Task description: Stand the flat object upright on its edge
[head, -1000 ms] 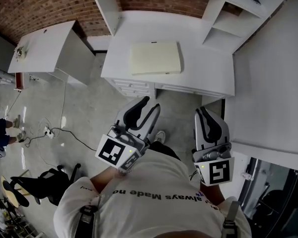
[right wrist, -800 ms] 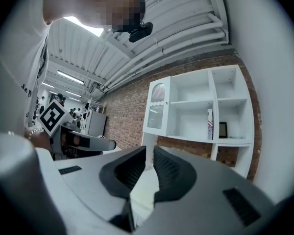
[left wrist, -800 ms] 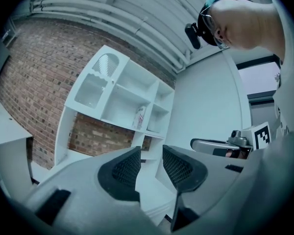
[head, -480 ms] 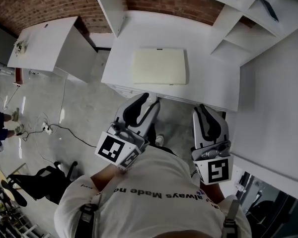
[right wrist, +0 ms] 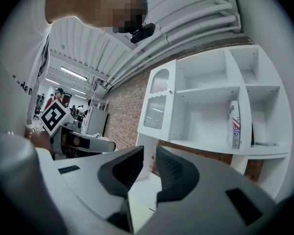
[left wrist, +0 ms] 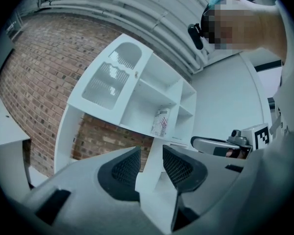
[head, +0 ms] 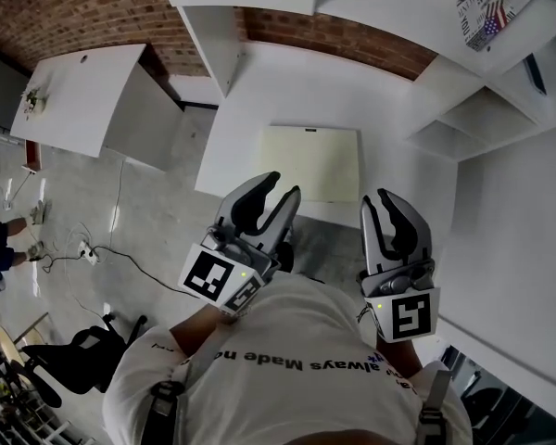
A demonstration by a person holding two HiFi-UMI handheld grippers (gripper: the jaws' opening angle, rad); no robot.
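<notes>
Flat object: cream rectangular slab, flat on white desk | left claw, right claw: nearly together, empty

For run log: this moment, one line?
pre-grasp | cream board flat on desk | left claw shut, empty | right claw shut, empty

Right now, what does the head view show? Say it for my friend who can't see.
A flat cream object lies flat on a white desk, seen from above. The person's left gripper and right gripper point toward it, both empty, and a brick wall stands behind.
</notes>
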